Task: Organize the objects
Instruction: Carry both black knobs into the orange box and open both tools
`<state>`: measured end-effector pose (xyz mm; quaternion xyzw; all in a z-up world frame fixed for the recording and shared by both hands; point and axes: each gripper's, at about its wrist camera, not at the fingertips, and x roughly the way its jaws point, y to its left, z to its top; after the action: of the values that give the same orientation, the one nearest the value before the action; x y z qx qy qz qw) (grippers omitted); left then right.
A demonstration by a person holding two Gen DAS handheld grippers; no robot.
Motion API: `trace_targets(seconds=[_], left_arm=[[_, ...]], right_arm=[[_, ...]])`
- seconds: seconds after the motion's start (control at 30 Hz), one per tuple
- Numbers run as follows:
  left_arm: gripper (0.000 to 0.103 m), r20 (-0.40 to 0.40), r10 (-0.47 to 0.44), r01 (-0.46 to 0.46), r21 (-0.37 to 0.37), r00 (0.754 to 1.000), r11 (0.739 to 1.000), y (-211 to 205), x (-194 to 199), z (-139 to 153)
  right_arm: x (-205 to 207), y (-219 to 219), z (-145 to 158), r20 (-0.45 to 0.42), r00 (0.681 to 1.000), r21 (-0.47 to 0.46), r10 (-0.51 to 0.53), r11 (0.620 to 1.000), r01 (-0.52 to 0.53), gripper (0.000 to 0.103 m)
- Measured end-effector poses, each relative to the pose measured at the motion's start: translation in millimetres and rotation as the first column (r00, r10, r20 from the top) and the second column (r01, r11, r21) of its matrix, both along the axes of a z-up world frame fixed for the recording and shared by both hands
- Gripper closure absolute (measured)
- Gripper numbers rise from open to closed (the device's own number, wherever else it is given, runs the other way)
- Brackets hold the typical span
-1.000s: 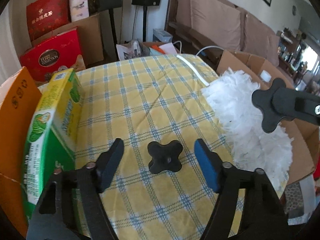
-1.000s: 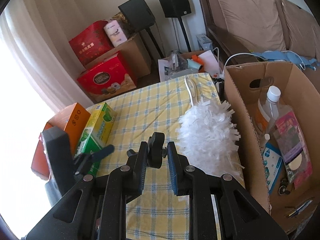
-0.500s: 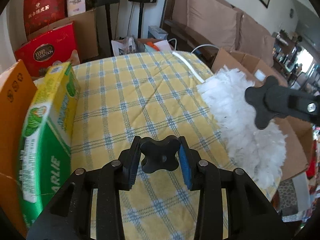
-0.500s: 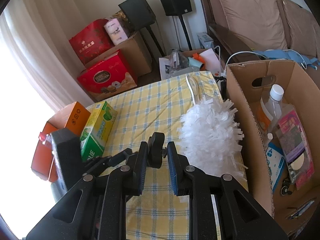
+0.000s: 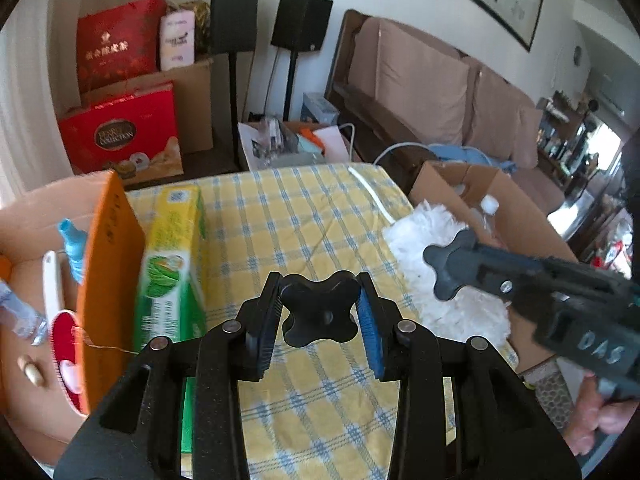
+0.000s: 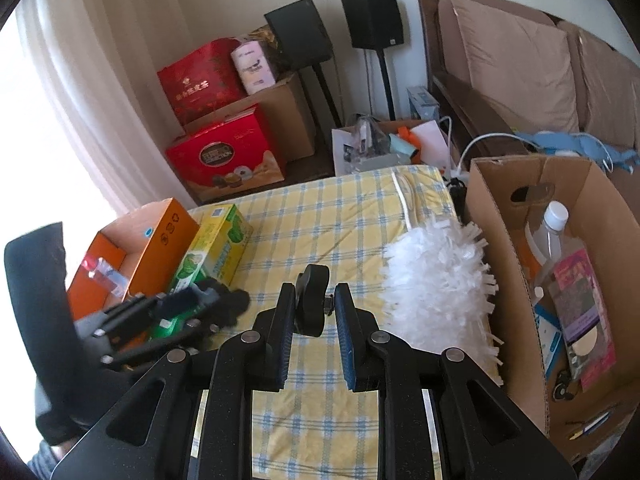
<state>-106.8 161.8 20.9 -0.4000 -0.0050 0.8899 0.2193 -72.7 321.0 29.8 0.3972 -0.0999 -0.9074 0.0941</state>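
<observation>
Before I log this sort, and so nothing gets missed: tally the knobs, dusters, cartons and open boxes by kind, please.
Black star knobs: 2, one in the left gripper, one in the right gripper
White duster: 1
Green-and-yellow carton: 1
Open boxes: 2, the orange box and the brown cardboard box
Total: 6

The tablecloth (image 5: 304,208) is yellow, checked with blue and white lines. A white duster (image 6: 436,276) lies on it beside a green and yellow carton (image 5: 172,272) and an orange box (image 6: 160,236). Both knobs (image 5: 319,309) (image 6: 312,300) are black, as are the grippers, whose pads (image 5: 368,320) are blue. The big box (image 6: 504,264) is plain brown cardboard; the gift boxes (image 6: 224,156) are red, the sofa (image 5: 432,92) tan.
</observation>
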Motion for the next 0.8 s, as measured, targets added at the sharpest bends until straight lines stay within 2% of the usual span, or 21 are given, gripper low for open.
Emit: trace_targets(seconds=[0.47, 0.8], left_arm=[[0.069, -0.059, 0.081, -0.081, 0.007, 0.995, 0.997, -55.5, 10.4, 39.5], [0.069, -0.076, 0.142, -0.143, -0.015, 0.987, 0.990, -97.4, 17.8, 48.1]], right_arm=[[5.5, -47.5, 20.6, -0.045, 0.996, 0.032, 0.075, 0.997, -0.073, 0.084], [5.6, -91.1, 29.0, -0.059, 0.989, 0.047, 0.138, 0.990, -0.136, 0.084]])
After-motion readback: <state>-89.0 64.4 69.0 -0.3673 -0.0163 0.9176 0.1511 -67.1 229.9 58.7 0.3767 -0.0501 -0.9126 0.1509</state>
